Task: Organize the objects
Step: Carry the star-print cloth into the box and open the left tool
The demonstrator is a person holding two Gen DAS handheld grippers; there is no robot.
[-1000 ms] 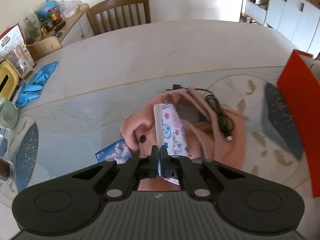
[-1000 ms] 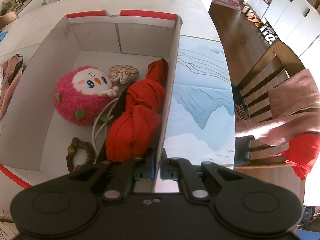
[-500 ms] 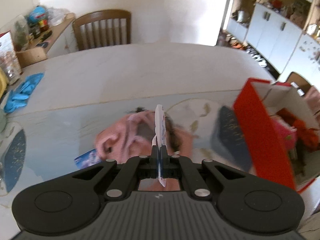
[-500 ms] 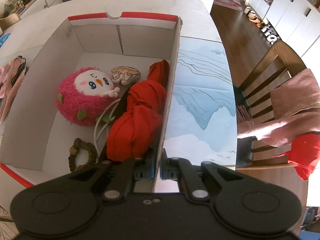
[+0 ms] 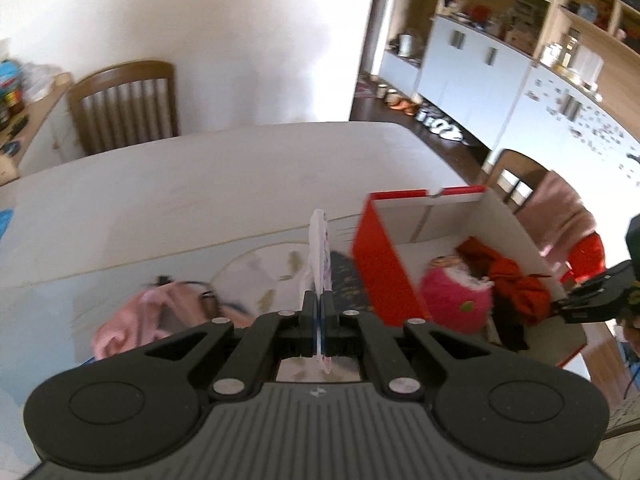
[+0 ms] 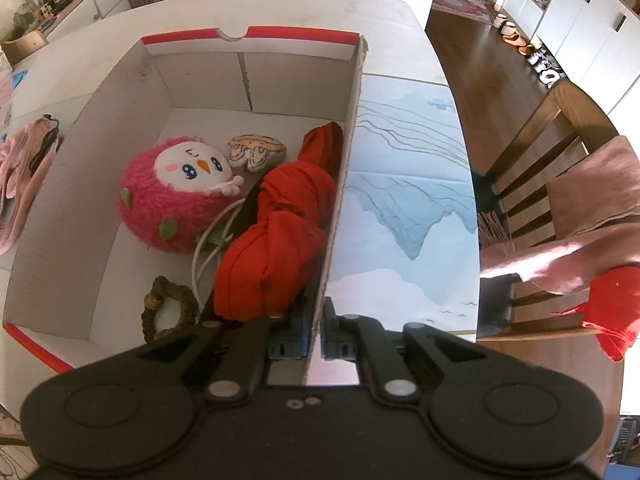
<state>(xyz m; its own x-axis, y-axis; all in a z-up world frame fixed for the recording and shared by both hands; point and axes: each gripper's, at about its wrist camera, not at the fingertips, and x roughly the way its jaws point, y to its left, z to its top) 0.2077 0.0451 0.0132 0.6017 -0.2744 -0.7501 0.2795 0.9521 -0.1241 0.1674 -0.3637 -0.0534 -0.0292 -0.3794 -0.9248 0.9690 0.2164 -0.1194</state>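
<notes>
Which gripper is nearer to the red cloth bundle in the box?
Right. The right gripper is clamped on the box wall directly beside the red cloth bundle. The left gripper, pinching a thin patterned packet, is outside the box's opposite wall.
</notes>
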